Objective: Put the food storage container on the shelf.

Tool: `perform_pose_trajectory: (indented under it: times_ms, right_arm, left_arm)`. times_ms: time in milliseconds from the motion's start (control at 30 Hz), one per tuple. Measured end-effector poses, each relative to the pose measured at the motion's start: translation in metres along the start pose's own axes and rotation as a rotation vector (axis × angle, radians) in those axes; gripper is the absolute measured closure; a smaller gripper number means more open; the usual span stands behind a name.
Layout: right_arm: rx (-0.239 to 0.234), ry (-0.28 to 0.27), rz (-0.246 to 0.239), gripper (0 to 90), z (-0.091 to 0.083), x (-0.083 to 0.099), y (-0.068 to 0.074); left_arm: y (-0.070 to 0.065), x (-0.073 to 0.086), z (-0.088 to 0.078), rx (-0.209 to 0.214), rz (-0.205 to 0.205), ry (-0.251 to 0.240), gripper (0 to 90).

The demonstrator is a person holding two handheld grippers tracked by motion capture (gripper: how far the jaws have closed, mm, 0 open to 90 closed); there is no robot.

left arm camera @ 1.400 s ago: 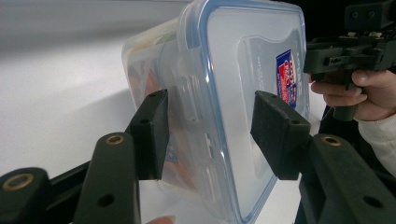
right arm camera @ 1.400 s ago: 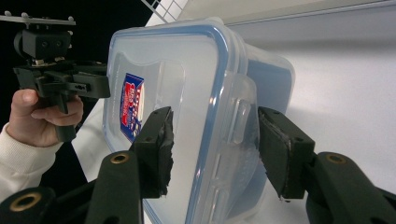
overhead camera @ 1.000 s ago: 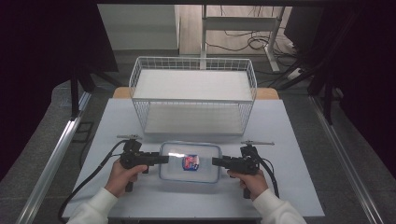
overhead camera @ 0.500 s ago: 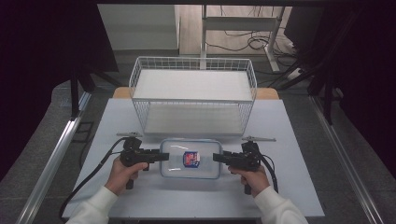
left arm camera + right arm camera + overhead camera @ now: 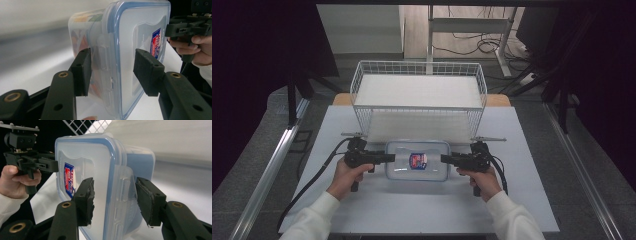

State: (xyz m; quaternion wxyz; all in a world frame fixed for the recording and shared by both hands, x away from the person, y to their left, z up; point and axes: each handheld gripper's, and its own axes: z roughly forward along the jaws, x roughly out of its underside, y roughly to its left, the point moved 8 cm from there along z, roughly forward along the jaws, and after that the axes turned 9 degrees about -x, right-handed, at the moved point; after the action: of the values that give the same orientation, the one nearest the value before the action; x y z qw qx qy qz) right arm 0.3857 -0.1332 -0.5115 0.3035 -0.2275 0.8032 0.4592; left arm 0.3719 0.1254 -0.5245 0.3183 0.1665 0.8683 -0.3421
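Jaws of the left gripper (image 5: 388, 158) clamped the left end of the plastic container (image 5: 417, 160), and jaws of the right gripper (image 5: 446, 159) clamped its right end, one jaw on the lid, one under. Container w/ blue-rimmed lid and red-blue label sat between both hands, held level just above the white table (image 5: 412, 210), directly in front of the wire basket (image 5: 419, 95). Colourful contents inside, can't tell what.

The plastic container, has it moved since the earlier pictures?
Yes. The plastic container has moved up the high view, closer to the wire basket.
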Motion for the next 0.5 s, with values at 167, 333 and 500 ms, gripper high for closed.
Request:
perform_pose_trajectory:
  times_ms: [167, 333, 500]
  right_arm:
    - [-0.001, -0.008, -0.007, 49.5, 0.006, -0.014, -0.006]
    - [-0.008, -0.005, -0.006, 49.5, 0.011, -0.028, -0.015]
    - [0.001, -0.014, -0.022, 49.5, 0.014, -0.038, -0.024]
  left_arm:
    - [0.008, -0.014, 0.002, -0.001, 0.007, -0.018, 49.4]
    - [0.016, -0.026, 0.007, -0.001, 0.002, -0.034, 49.6]
    - [0.022, -0.035, 0.015, -0.001, 0.002, -0.036, 49.5]
